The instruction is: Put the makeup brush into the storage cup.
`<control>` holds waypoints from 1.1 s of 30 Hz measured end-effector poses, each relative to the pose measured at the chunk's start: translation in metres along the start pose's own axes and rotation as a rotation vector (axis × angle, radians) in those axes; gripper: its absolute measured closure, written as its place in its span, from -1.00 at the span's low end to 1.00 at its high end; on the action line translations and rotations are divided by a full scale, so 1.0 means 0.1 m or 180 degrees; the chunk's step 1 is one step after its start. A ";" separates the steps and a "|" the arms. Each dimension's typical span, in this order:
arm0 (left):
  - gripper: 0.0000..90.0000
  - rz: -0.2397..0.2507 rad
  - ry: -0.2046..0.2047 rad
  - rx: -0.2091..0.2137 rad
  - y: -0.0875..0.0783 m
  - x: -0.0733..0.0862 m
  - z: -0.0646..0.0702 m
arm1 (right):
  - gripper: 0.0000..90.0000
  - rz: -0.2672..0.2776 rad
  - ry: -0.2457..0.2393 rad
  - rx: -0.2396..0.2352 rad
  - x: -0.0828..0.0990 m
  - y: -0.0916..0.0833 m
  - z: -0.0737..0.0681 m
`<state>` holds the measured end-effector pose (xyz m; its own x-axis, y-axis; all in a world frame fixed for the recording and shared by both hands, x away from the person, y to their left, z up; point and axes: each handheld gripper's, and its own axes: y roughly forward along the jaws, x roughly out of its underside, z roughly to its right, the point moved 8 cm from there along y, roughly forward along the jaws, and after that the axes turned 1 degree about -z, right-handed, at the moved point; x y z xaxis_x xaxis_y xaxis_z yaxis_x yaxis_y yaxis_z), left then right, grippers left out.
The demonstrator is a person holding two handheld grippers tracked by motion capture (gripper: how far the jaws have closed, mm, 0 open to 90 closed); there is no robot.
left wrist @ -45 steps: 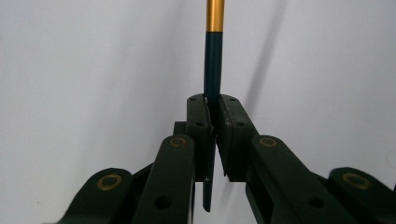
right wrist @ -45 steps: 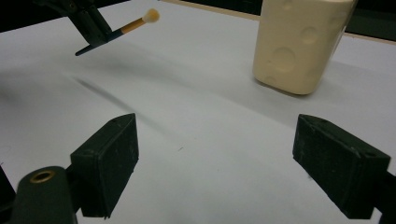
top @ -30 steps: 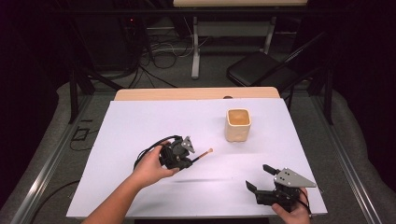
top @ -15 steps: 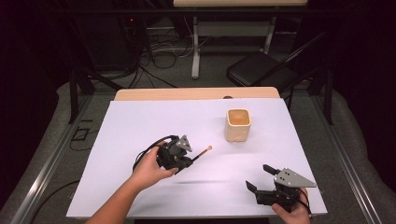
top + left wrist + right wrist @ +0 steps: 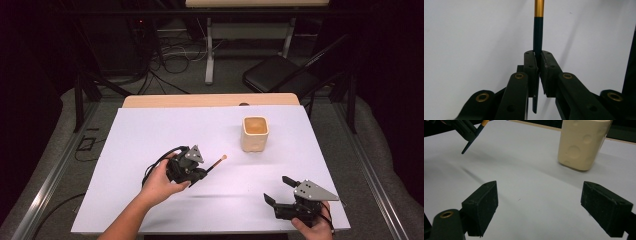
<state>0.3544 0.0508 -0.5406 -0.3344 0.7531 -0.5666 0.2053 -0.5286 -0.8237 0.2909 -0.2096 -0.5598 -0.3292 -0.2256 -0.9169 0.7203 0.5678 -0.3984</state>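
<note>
While the left gripper (image 5: 202,167) clamps the slim dark-green pencil with gold band (image 5: 538,32) mid-frame above the white table (image 5: 150,130), we judge it light, stiff, slippery; grip mid-shaft. Right gripper (image 5: 278,192), lower right, gapes empty.

Lab recording bay: white-covered desk (image 5: 150,150) inside metal frame (image 5: 60,165), loose cables (image 5: 172,52) on grey floor, black chair (image 5: 277,75) behind, dark surroundings.

Bright, evenly lit white table (image 5: 150,150), dark surroundings, soft shadows, slightly soft focus.
</note>
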 end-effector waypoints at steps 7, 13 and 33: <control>0.85 0.0249 -0.0117 0.0029 -0.02 0.01 0.04 | -0.69 -0.0020 0.0013 0.0008 0.00 -0.01 0.01; 0.85 0.0427 -0.0218 0.0025 -0.03 0.03 0.07 | -0.69 -0.0016 0.0011 -0.0001 0.00 0.01 0.00; 0.85 0.0789 -0.0367 0.0044 -0.05 0.06 0.12 | -0.69 -0.0022 0.0077 -0.0029 0.00 0.03 -0.01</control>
<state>0.3405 0.0535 -0.5402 -0.3781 0.5508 -0.7441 0.2816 -0.6972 -0.6592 0.2925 -0.2074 -0.5610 -0.3489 -0.2103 -0.9133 0.7125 0.5735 -0.4043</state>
